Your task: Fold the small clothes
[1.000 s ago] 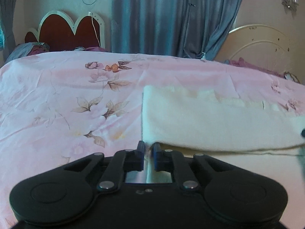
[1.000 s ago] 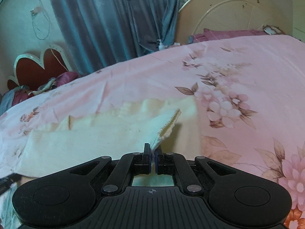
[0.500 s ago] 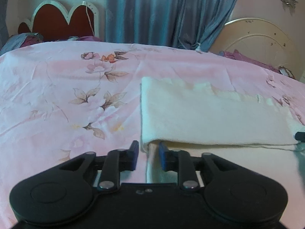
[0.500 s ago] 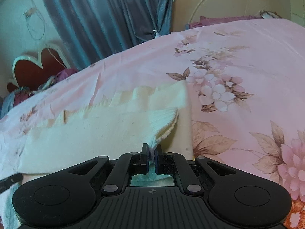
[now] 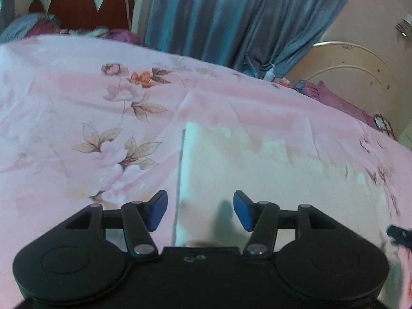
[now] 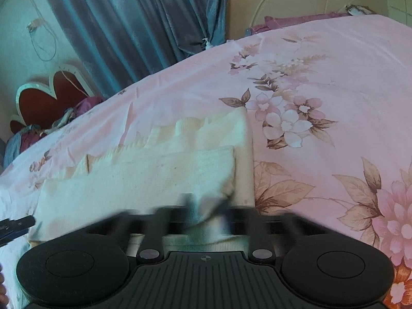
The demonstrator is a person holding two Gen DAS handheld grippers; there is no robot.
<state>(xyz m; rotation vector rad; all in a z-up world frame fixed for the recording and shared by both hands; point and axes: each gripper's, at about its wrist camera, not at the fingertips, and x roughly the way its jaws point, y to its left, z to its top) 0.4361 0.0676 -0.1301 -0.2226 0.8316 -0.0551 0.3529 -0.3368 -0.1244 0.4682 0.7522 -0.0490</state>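
Note:
A cream knitted garment point(image 5: 270, 177) lies folded flat on the pink floral bedsheet point(image 5: 77, 118). My left gripper point(image 5: 199, 209) is open and empty, its blue pads spread above the garment's left edge. In the right wrist view the garment point(image 6: 144, 177) lies with a folded layer on top. My right gripper point(image 6: 206, 211) is blurred by motion at the garment's near right corner; its fingers look spread apart with cloth between them, not pinched. The tip of the other gripper point(image 6: 15, 225) shows at the left edge.
A red scalloped headboard point(image 5: 85, 7) and pillows stand at the far left, blue curtains point(image 5: 231, 18) behind the bed, a cream round footboard point(image 5: 360, 77) at the far right. The sheet point(image 6: 322, 103) spreads wide to the right of the garment.
My left gripper opened wide and let go of the garment's edge. My right gripper went from shut on the garment's corner to spreading open, and the lifted corner dropped flat onto the garment.

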